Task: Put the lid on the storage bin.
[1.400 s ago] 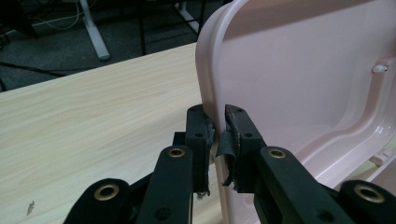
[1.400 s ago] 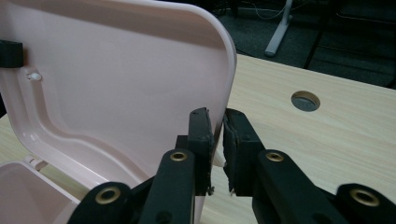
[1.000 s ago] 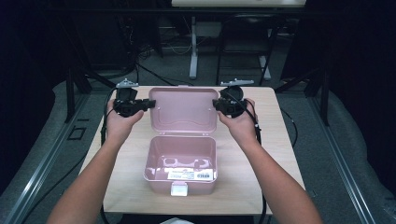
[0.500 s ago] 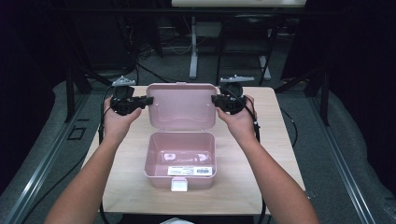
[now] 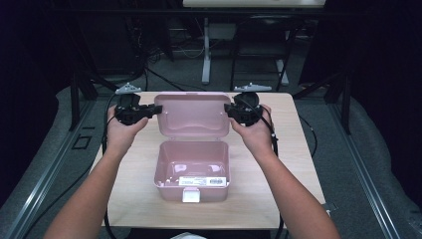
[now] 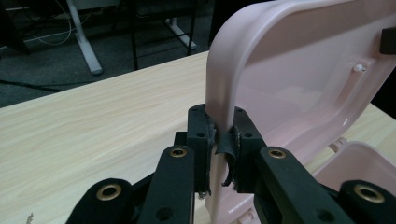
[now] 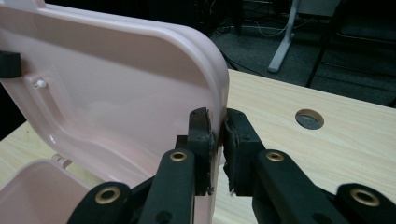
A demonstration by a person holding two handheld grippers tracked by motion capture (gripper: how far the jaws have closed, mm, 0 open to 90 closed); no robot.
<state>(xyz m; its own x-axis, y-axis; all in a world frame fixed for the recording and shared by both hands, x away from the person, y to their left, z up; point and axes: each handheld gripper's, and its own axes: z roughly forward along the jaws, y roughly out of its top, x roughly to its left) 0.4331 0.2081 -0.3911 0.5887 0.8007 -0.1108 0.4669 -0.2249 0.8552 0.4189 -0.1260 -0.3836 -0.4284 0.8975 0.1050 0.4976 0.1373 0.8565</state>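
Your pink box [image 5: 191, 172] stands open, lid [image 5: 194, 114] upright; left tongs [image 6: 219, 144] and right tongs [image 7: 215, 140], level, each clamp a lid edge.

Light wooden table [image 5: 124, 194], round cable hole [image 7: 309, 119], open pink plastic box [image 5: 191, 172] resting on it

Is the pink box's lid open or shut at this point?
Open: the lid stands raised behind the box, whose inside shows, each side edge clamped by a gripper.
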